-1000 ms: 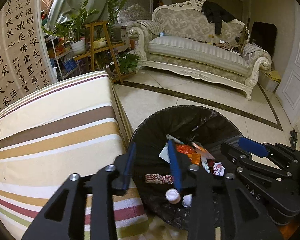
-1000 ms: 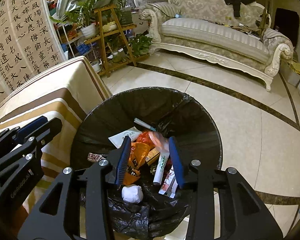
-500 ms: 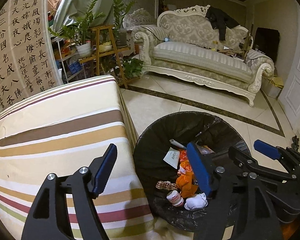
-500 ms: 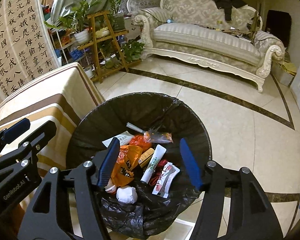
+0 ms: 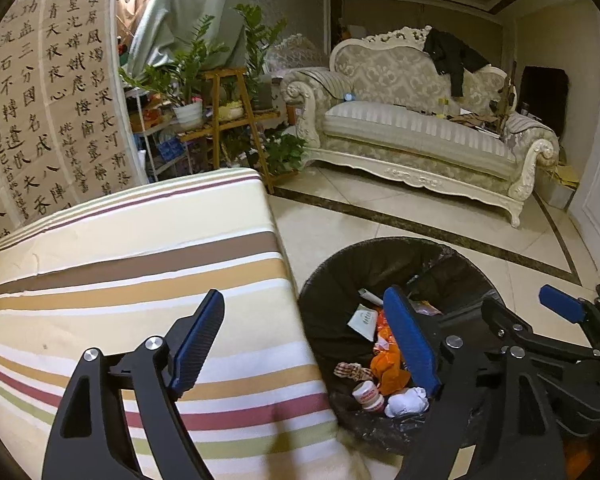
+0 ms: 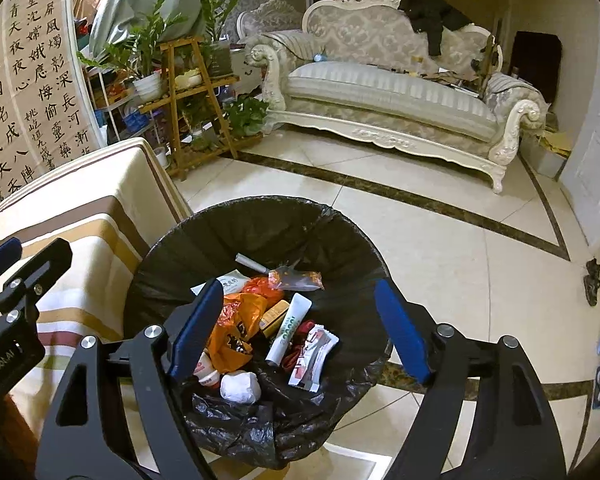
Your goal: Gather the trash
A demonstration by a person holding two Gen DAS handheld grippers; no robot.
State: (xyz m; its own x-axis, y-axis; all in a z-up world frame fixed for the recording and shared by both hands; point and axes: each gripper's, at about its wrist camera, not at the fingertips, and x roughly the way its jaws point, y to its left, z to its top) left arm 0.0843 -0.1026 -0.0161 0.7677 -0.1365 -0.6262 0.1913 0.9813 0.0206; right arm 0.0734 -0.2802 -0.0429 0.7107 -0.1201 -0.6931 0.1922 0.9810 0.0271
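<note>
Black-lined trash bin (image 6: 260, 232) beside striped table (image 5: 120, 264), trash (image 6: 236, 328) already inside. Left gripper (image 5: 308, 344) and right gripper (image 6: 300, 328) both spread wide, empty. Lift clear of the rim before swinging away; avoid snagging the liner.

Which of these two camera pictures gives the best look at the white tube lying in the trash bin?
The right wrist view. There the white tube lies in plain sight between the open fingers of the right gripper, inside the trash bin. In the left wrist view, the left gripper blocks that spot, so the tube cannot be made out.
</note>
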